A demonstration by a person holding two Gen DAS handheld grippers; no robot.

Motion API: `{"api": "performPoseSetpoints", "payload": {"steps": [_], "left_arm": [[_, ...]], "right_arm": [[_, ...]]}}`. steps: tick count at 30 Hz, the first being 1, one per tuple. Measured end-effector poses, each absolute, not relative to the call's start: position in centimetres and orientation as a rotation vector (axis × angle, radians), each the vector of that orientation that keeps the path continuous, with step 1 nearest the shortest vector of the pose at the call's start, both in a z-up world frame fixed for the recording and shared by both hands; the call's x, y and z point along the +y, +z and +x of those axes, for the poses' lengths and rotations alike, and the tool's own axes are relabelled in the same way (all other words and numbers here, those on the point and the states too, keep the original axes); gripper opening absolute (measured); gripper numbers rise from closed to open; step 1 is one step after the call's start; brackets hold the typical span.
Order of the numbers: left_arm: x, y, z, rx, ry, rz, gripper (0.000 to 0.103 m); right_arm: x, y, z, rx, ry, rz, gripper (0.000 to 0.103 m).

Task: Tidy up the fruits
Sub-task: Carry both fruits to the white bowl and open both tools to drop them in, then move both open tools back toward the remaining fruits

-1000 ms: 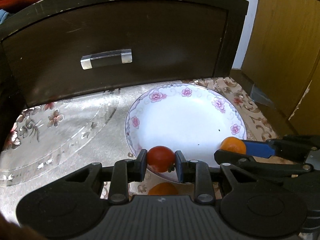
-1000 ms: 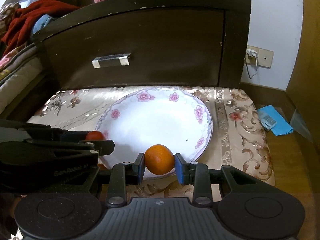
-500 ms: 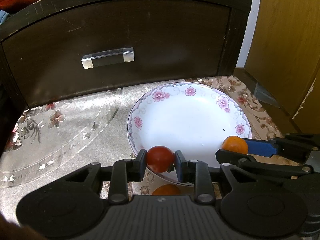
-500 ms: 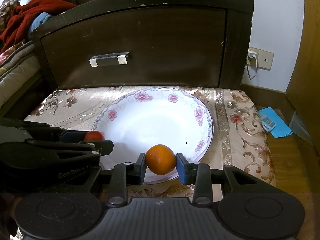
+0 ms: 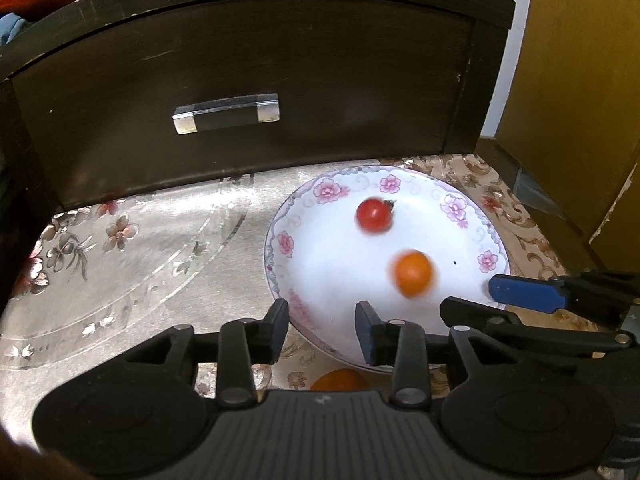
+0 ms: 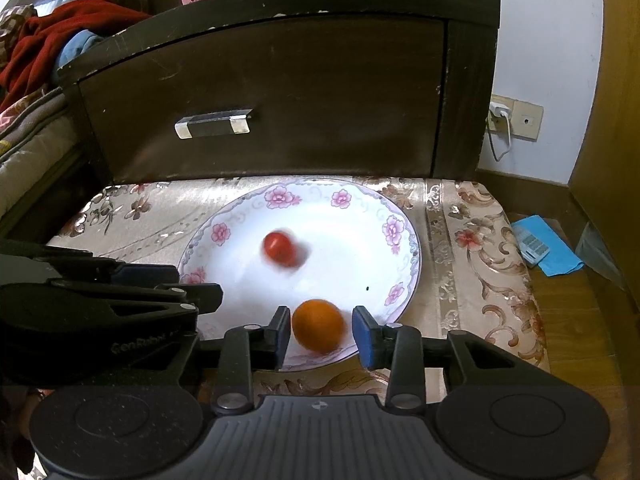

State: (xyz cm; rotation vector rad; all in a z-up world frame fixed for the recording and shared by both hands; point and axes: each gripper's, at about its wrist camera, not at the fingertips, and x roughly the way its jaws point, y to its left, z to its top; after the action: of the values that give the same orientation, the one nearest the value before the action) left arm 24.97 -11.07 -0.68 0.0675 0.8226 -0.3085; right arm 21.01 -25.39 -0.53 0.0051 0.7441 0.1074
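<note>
A white plate with pink flowers (image 5: 285,242) (image 6: 394,228) lies on the floral tablecloth. A red tomato (image 5: 374,215) (image 6: 281,249) lies loose and motion-blurred in its middle. My left gripper (image 5: 322,330) (image 6: 198,282) hovers over the plate's near rim, jaws opening with nothing between them. An orange (image 5: 413,273) (image 6: 319,325), also blurred, sits on the plate between the fingers of my right gripper (image 6: 320,334) (image 5: 470,296). Those jaws are opening too, and gaps show between the orange and both pads.
A dark drawer front with a metal handle (image 5: 226,114) stands right behind the plate. Another orange fruit (image 5: 339,378) lies on the cloth under my left gripper. A blue packet (image 6: 548,246) lies on the floor at right. A wooden door (image 5: 580,100) stands at right.
Both grippers have let go of their fruit. The tomato has rolled away from the left jaws toward the plate's middle. The orange has dropped free between the right fingers.
</note>
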Motion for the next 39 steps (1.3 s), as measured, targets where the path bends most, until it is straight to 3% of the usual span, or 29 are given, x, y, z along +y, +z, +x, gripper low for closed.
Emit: {"api": "performPoseSetpoints", "payload": {"steps": [9,21,39], "left_arm": [[-10.8,-0.3,24.8,0.813,-0.305,0.069,0.047],[-9.8,0.5,24.2,0.803,-0.303,0.065,0.053],[-8.4,1.2,22.5,0.787,-0.282,0.119,0.054]], "right_arm": [[-25.8,-0.3,20.8,0.722,0.096,0.014,0.043],[-25.7,0.0,20.4,0.712,0.106,0.013,0.043],[-24.2,0.4,19.6,0.713,0.148,0.0,0.043]]}}
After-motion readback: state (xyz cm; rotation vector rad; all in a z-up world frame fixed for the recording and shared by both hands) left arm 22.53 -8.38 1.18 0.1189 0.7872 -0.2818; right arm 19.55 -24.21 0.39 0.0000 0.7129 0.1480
